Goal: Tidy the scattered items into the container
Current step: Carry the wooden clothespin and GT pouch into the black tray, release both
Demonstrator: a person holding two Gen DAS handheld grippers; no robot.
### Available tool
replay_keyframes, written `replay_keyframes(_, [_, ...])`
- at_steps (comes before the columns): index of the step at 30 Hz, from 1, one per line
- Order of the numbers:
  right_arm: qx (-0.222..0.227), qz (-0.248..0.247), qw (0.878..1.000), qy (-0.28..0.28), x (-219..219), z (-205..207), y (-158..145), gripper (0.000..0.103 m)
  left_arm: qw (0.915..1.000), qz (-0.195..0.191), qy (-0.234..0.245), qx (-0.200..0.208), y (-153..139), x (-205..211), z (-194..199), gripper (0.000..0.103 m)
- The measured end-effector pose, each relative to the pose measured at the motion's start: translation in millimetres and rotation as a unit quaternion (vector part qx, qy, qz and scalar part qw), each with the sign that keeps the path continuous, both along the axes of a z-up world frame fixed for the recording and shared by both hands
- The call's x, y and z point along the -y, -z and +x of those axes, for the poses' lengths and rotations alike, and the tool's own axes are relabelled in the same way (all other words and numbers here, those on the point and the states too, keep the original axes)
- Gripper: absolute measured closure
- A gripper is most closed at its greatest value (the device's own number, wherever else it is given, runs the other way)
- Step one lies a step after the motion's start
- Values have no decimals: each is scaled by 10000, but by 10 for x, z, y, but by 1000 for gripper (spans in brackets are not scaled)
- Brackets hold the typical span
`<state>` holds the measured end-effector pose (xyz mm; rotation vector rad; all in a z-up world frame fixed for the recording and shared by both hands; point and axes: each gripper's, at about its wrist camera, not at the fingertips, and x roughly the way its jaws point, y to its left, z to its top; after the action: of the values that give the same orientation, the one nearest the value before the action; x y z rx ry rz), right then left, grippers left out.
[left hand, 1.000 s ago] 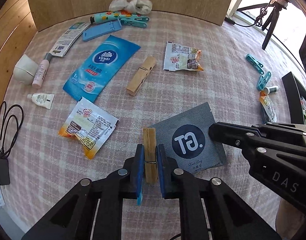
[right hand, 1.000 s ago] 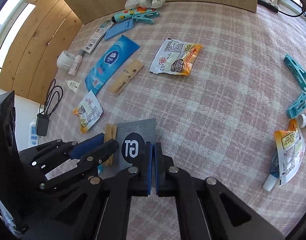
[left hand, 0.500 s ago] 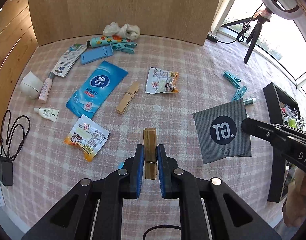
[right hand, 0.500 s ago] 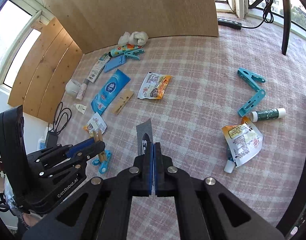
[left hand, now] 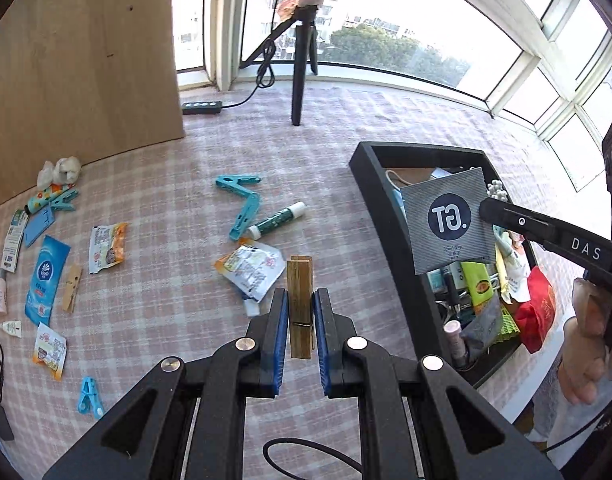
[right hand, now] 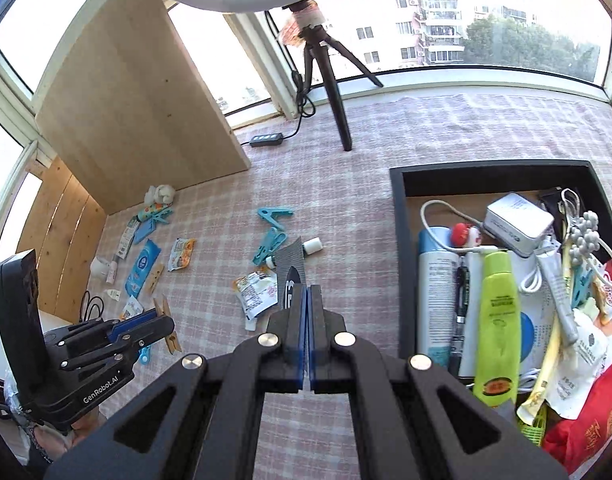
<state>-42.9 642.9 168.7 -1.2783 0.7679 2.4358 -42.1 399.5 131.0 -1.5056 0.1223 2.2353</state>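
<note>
Left gripper [left hand: 299, 322] pinching wooden clothespin [left hand: 299, 280] mid-body: light, stiff. Right gripper [right hand: 306, 312] pressed on grey sachet [left hand: 450, 220] edge: thin, floppy, above black tray [left hand: 390, 224].

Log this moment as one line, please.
left gripper: shut on wooden clothespin | right gripper: shut on grey GT sachet, beside black container | both airborne

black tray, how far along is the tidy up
Partly done. The black tray already holds many items, such as a green tube. In hand: the right gripper clamps a grey GT sachet, and the left gripper a wooden clothespin. Left on the cloth: blue tissue pack, teal pegs, snack sachets and more.
</note>
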Motion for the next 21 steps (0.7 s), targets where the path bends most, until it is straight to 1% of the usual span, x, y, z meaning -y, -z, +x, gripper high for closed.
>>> replay_keyframes(5, [4,148,9969,767,-572,581,-144,102,9973,132,715,-34,-134,-776,179,91])
replay_keyframes(10, [29,224,9904,1362,-986,1049,-227,102,9900,254,1383,64,-204,-1441,395,91])
replay_keyframes(11, [44,219,9895,1429,-1056,1123,-220,102,9878,233,1540,37,-214,-1562,451,85])
replay_keyframes(12, [51,212,9896,1420,-1101,1173,-214,101,9858,162,1669,66,-207,-1671,494,63])
replay_keyframes(13, [80,237,9892,1443,-1140,1209,-204,98,9845,154,1744,82,-203,-1742,523,55])
replay_keyframes(14, [166,308,9867,1590,-1186,1257,-192,93,9844,167,1750,0,-216,-1790,551,54])
replay_keyframes(15, [223,397,9844,1701,-1211,1293,-189,75,9844,97,1752,-97,-224,-1825,577,55])
replay_keyframes(16, [210,497,9826,1779,-1224,1331,-196,64,9839,74,1778,-136,-225,-1834,588,55])
replay_keyframes(18, [186,577,9811,1836,-1230,1389,-201,63,9840,51,1781,-81,-198,-1814,577,55])
replay_keyframes(21, [146,535,9816,1826,-1228,1405,-191,63,9861,-19,1659,-31,-142,-1719,520,56])
